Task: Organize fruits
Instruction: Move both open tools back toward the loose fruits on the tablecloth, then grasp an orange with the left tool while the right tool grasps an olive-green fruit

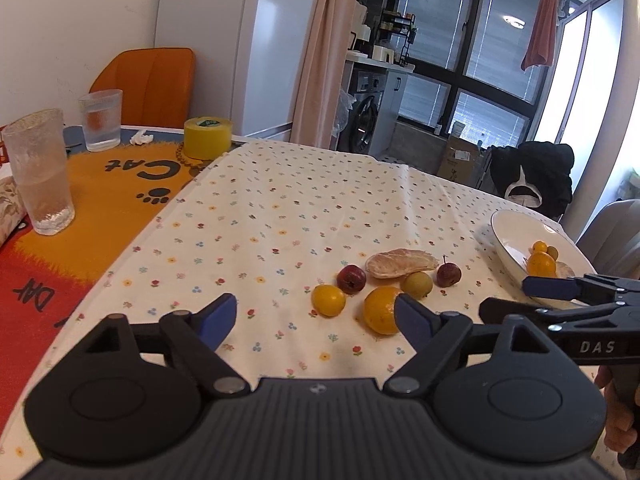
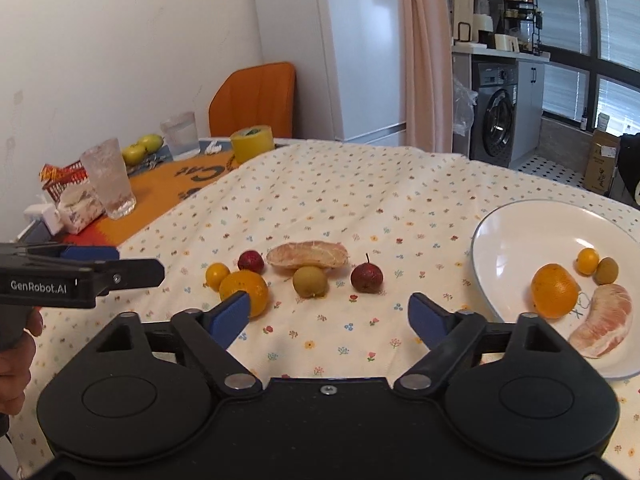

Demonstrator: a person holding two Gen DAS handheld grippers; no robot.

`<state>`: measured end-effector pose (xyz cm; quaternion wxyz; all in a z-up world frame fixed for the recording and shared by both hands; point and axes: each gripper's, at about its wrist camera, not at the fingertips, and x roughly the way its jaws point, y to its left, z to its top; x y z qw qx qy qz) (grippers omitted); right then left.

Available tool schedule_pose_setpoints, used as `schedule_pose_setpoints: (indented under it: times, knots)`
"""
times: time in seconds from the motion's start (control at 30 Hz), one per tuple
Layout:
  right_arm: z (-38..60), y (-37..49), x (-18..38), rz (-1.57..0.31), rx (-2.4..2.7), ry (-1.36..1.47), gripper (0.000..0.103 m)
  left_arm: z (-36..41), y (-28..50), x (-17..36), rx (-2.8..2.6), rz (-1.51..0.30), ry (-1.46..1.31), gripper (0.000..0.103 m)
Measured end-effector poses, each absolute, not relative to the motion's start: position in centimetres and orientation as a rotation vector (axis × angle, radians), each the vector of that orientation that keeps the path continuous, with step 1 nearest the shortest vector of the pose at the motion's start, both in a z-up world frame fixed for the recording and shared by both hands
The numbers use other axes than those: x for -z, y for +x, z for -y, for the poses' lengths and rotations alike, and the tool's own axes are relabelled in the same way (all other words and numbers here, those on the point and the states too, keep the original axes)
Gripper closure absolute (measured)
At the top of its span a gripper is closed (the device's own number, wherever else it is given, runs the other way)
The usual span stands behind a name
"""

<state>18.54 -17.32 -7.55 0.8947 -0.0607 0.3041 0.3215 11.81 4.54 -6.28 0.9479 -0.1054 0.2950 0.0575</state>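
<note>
Loose fruit lies on the flowered cloth: an orange [image 2: 245, 290], a small yellow fruit [image 2: 217, 275], a dark red fruit [image 2: 251, 261], a pomelo segment [image 2: 307, 255], a green-brown fruit [image 2: 310, 281] and a stemmed red fruit [image 2: 366, 277]. The white plate [image 2: 516, 232] at the right holds an orange [image 2: 554, 290], a small yellow fruit [image 2: 587, 260], a green fruit [image 2: 605, 270] and a pomelo segment [image 2: 603, 320]. My right gripper [image 2: 328, 314] hangs open just in front of the row. My left gripper [image 1: 316, 316] is open too, its right finger [image 1: 412, 316] beside the loose orange [image 1: 380, 309].
Two glasses [image 1: 40, 172] [image 1: 101, 119] and a yellow tape roll [image 1: 208, 137] stand on the orange mat at the left. An orange chair [image 1: 150, 80] is behind the table. Green apples [image 2: 142, 148] and snack packs [image 2: 76, 204] sit far left. A dark-draped chair [image 1: 536, 176] stands beyond the plate [image 1: 516, 236].
</note>
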Motion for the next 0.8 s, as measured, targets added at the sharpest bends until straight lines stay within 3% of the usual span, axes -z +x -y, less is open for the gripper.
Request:
schedule_pose_setpoints:
  times: [0.13, 0.27, 0.67, 0.8]
  knots:
    - [17.5, 19.3, 7.9, -0.64, -0.664, -0.127, 0.025, -3.9, 12.7, 6.5, -0.101, -0.612, -0.217, 0.033]
    - [17.8, 19.9, 8.1, -0.65, -0.668, -0.117, 0.031, -3.1, 13.5, 6.8, -0.083, -0.618, -0.211, 0.036]
    - [18.5, 21.2, 8.7, -0.662, -0.658, -0.104, 0.034, -1.1, 15.9, 8.0, -0.046, -0.647, -0.208, 0.046]
    - [18.4, 21.3, 8.8, -0.66, -0.66, -0.107, 0.034, -0.5, 16.5, 8.8, -0.031, -0.671, -0.213, 0.056]
